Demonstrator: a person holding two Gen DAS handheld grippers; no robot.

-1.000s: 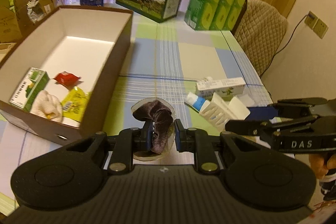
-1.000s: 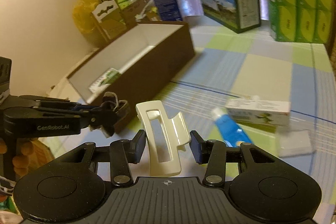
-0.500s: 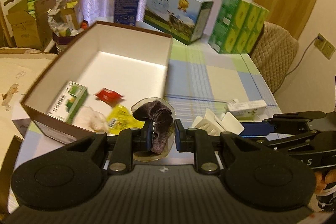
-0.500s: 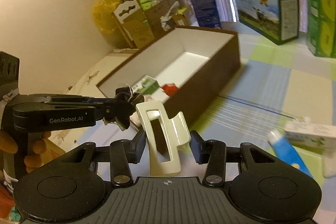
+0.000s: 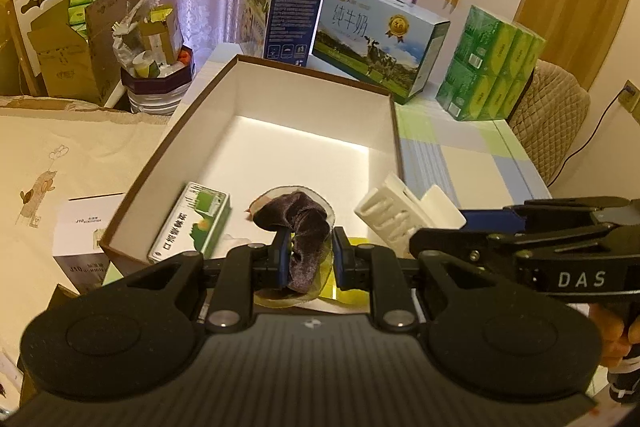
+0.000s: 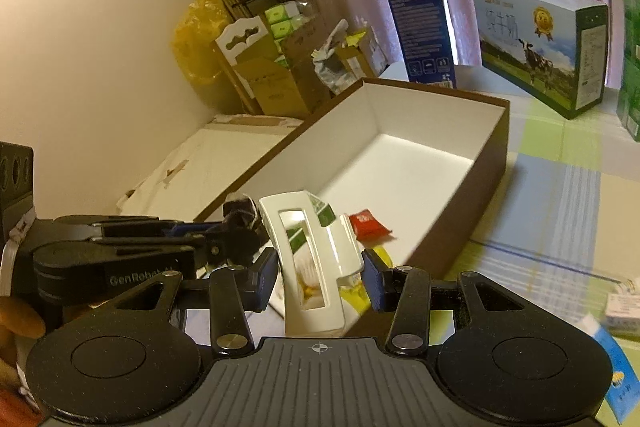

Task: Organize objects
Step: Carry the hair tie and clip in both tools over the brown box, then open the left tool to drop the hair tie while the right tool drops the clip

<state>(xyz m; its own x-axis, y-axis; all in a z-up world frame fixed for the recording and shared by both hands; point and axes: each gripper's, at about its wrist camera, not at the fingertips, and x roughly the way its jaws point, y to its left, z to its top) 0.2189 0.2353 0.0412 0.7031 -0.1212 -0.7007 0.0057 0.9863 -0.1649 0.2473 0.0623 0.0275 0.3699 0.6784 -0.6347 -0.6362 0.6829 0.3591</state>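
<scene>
Left gripper (image 5: 307,254) clamped on a dark scrunchie (image 5: 298,227) — right gripper (image 6: 319,274) gripping a cream hair claw (image 6: 310,259). Both over the near end of the brown box (image 5: 394,131).

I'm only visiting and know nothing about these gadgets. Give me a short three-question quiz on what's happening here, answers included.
1. True or false: the left gripper holds a dark scrunchie.
2. The right gripper carries: A) a toothpaste tube, B) a white hair claw clip, C) a red packet.
3. Fill in: both grippers hover over the near end of the brown ____.

Key: 1 true; 2 B; 3 box.
</scene>
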